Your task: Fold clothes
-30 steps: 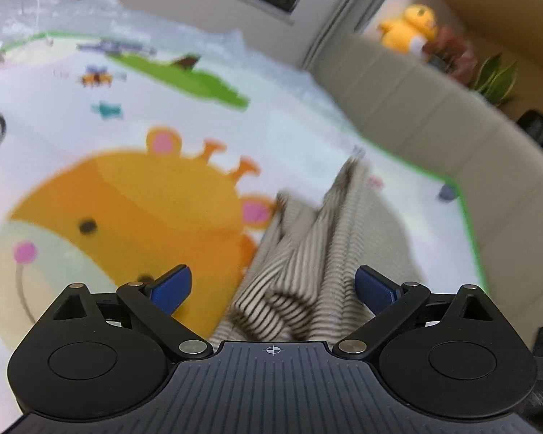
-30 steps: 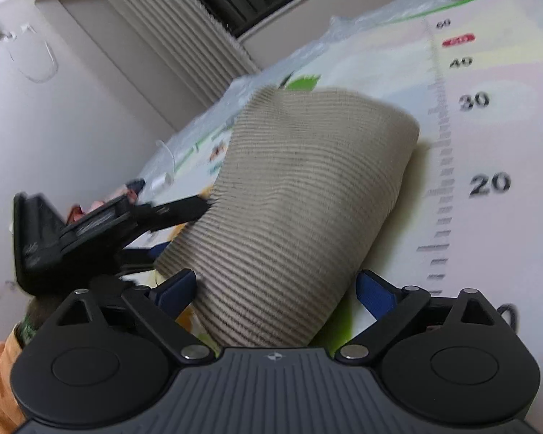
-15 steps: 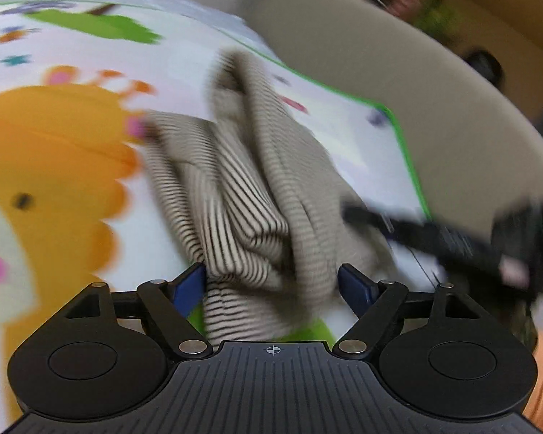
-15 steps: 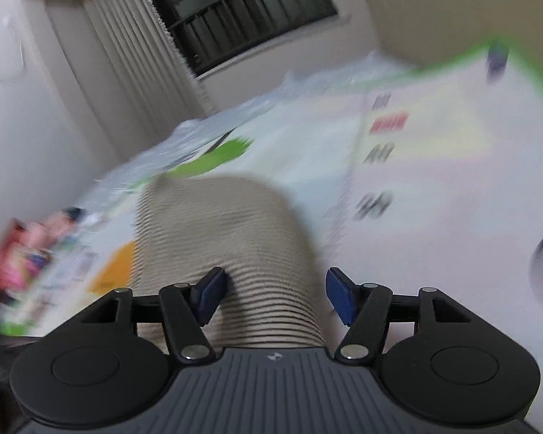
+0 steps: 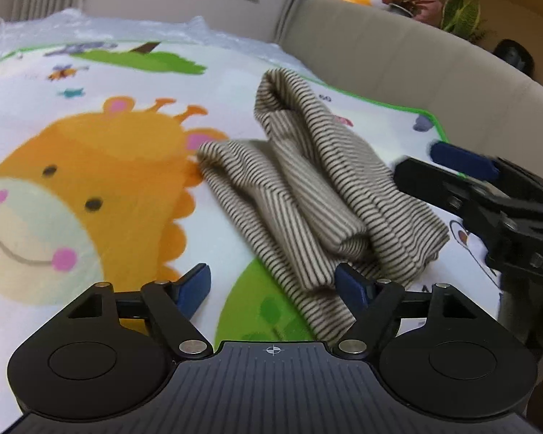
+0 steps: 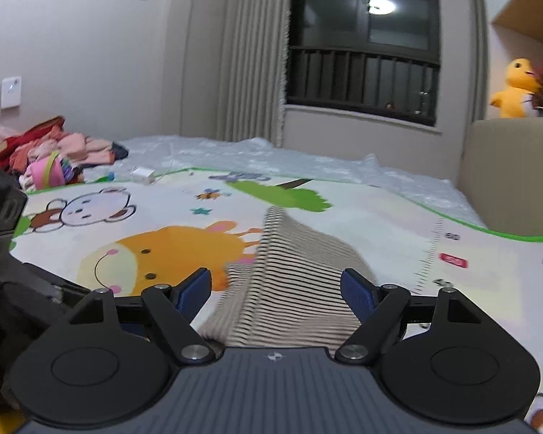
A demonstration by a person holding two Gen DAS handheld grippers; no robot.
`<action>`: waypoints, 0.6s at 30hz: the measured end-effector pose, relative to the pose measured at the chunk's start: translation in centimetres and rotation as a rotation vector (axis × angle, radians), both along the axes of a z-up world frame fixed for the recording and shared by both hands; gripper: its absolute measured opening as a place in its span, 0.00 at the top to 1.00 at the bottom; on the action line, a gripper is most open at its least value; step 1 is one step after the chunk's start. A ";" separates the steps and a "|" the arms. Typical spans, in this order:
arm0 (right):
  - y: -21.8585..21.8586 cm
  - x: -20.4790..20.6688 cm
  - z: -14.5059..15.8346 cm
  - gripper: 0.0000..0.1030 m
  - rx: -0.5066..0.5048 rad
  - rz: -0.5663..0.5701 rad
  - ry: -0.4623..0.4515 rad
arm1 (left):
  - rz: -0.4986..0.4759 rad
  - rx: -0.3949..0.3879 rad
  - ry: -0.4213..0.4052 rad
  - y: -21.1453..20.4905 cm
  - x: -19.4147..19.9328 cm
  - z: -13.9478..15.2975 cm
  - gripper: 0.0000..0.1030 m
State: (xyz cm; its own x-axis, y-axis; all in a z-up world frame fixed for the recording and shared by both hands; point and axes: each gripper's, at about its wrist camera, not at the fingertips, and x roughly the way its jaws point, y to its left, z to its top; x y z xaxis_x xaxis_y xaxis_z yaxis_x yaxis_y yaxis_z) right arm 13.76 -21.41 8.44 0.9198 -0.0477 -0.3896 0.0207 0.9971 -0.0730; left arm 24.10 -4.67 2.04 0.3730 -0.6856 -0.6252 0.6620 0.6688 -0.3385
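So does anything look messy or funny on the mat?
Yes. The striped garment lies rumpled on the play mat, bunched into uneven rolls instead of a flat, neat fold. Both grippers, left and right, are open, so nothing holds it. A heap of unfolded clothes sits beyond the mat.

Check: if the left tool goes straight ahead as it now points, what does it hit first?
Probably the striped garment, whose near end lies between the open left tool fingers on the mat. Depth is unclear.

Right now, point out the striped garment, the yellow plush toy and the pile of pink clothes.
striped garment (image 5: 329,195), left wrist view, on the rolled middle fold.
yellow plush toy (image 6: 514,90), right wrist view, on its body.
pile of pink clothes (image 6: 50,152), right wrist view, on the heap's middle.
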 end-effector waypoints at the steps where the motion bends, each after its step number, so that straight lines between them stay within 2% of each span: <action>1: 0.3 0.7 -0.1 0.25 -0.001 0.003 0.008 | 0.000 -0.002 0.000 0.2 -0.1 -0.1 0.22; 8: 1.9 3.5 -1.4 0.28 -0.037 0.021 0.092 | 0.001 -0.001 -0.021 0.5 -0.4 -0.8 0.22; 12: 1.8 3.2 -2.9 0.22 -0.080 0.020 0.156 | -0.015 0.018 -0.082 0.3 -1.4 -1.4 0.20; 15: 1.2 2.5 -3.8 0.21 -0.113 -0.013 0.164 | -0.028 0.016 -0.111 0.3 -1.7 -1.8 0.17; 17: 0.4 2.0 -3.7 0.41 -0.087 -0.028 0.149 | -0.030 0.006 -0.104 0.4 -1.6 -1.9 0.16; 18: 0.0 1.9 -3.2 0.62 -0.060 -0.029 0.140 | -0.030 0.001 -0.101 0.5 -1.6 -1.9 0.16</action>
State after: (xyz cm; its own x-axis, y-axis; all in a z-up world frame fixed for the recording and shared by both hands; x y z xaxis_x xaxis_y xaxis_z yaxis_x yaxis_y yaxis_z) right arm 15.63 -21.38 5.20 0.8546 -0.1008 -0.5094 0.0352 0.9900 -0.1369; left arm 22.55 -4.18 0.12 0.4130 -0.6968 -0.5864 0.7126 0.6482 -0.2684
